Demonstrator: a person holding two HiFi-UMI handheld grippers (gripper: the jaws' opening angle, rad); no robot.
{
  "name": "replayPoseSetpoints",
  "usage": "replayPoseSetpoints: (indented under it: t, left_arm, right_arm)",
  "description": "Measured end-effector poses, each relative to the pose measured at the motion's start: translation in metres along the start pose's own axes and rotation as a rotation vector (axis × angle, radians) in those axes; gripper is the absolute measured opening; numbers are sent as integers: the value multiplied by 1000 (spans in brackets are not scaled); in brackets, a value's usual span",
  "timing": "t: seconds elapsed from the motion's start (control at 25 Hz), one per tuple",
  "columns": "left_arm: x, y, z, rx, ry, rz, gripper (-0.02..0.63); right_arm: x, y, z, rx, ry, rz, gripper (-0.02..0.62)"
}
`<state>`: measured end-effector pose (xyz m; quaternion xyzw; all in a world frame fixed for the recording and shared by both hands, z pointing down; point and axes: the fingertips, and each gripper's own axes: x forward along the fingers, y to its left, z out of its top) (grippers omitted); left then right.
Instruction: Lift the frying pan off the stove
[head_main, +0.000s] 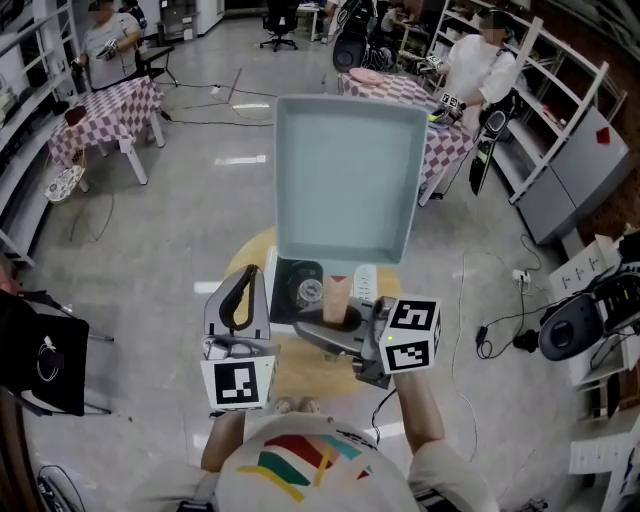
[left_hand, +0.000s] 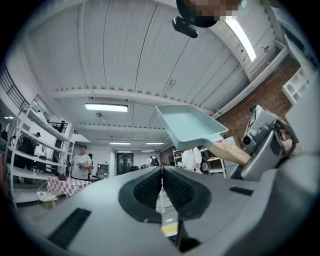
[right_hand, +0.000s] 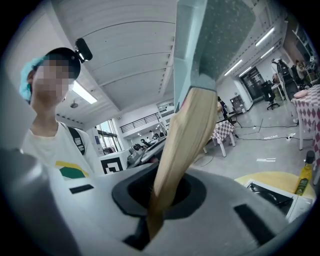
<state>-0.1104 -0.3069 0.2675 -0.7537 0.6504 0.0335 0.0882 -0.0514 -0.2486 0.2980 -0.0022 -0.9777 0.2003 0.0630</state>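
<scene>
Jaws of right hand-held gripper (right_hand: 162, 200) pinch frying pan handle (right_hand: 185, 135).

No words, numbers or brands can be read. The only printed signs are black-and-white square markers on the cubes of the left gripper (head_main: 243, 278) and the right gripper (head_main: 338, 322); they carry no letters.

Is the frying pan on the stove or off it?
Off: the frying pan hangs above the stove, handle in the right gripper.
</scene>
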Motion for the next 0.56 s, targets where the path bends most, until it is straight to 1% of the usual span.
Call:
replayPoseSetpoints:
  t: [0.16,0.4,0.56]
  left_arm:
    - [-7,-1,0,1,1,-1,8]
    - [-10,6,0,4,-9,25,8]
    - [-14,11,-4,8,-8,30,8]
  right_arm:
    - [3,7,-4,-4,7,8,5]
    - [7,14,-10,-10,9,35,5]
    - [13,15,-14,-30,4,29,5]
